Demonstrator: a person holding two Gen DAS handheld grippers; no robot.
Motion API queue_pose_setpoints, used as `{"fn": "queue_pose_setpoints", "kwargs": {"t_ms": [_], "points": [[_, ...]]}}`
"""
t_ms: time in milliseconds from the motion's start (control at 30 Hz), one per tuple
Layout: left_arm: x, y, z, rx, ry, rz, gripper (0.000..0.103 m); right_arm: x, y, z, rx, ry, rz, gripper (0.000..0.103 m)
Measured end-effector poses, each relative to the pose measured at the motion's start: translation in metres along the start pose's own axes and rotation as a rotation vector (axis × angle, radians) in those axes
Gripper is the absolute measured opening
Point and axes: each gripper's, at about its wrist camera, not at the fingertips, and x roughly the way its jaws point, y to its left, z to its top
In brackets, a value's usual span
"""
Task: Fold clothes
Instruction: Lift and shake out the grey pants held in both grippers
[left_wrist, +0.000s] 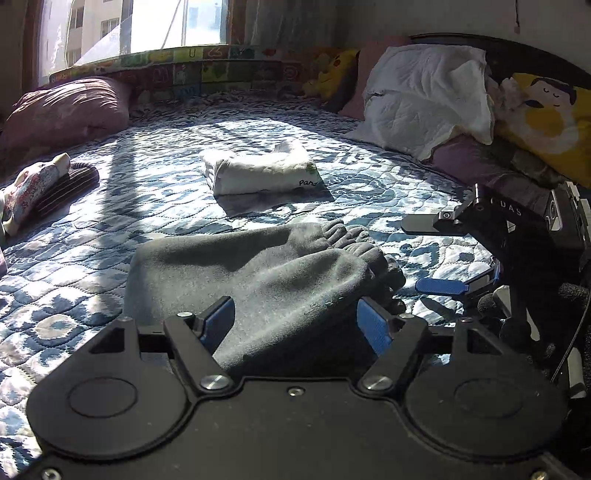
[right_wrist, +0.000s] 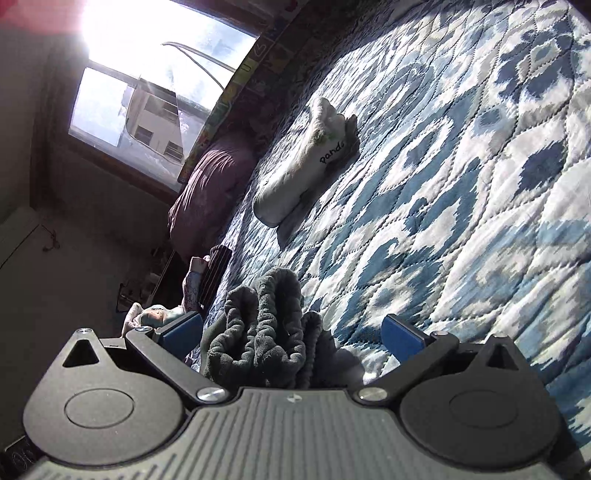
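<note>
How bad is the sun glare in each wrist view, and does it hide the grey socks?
Left wrist view: bright window, hard sun patches and shadow bands across the quilt; the grey socks stay readable. Right wrist view: blown-out flare at the window; the socks sit dim between the open tool fingers, still discernible.

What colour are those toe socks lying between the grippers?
The toe socks are dark grey, clearest in the left wrist view.

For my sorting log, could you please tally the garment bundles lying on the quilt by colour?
Grey: 1, the toe socks
White: 1, the folded bundle
Striped dark: 1
Floral: 1
Total: 4
</note>
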Motion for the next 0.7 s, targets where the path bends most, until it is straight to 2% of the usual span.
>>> {"fn": "queue_pose_setpoints", "kwargs": {"t_ms": [67,167,267,567,633,700], "points": [[0.011,-0.026,0.004,0.093,-0.006,0.018,0.073,0.0,-0.008,0.002,0.02,-0.002,0.019,0.102],[0.026,-0.046,0.01,0.14,0.003,0.042,0.073,-0.003,-0.012,0.002,0.03,0.004,0.036,0.102],[0.045,-0.061,0.01,0.206,0.029,0.101,0.072,-0.002,-0.011,0.002,0.018,0.018,0.041,0.102],[0.079,-0.096,0.007,0.304,0.073,0.21,0.072,0.003,-0.009,0.004,0.049,0.011,0.047,0.102],[0.084,-0.102,0.004,0.346,0.069,0.254,0.068,0.003,-0.008,0.005,0.045,0.01,0.045,0.102],[0.083,-0.099,0.005,0.313,0.066,0.244,0.056,0.002,-0.007,0.005,0.034,0.008,0.039,0.102]]}}
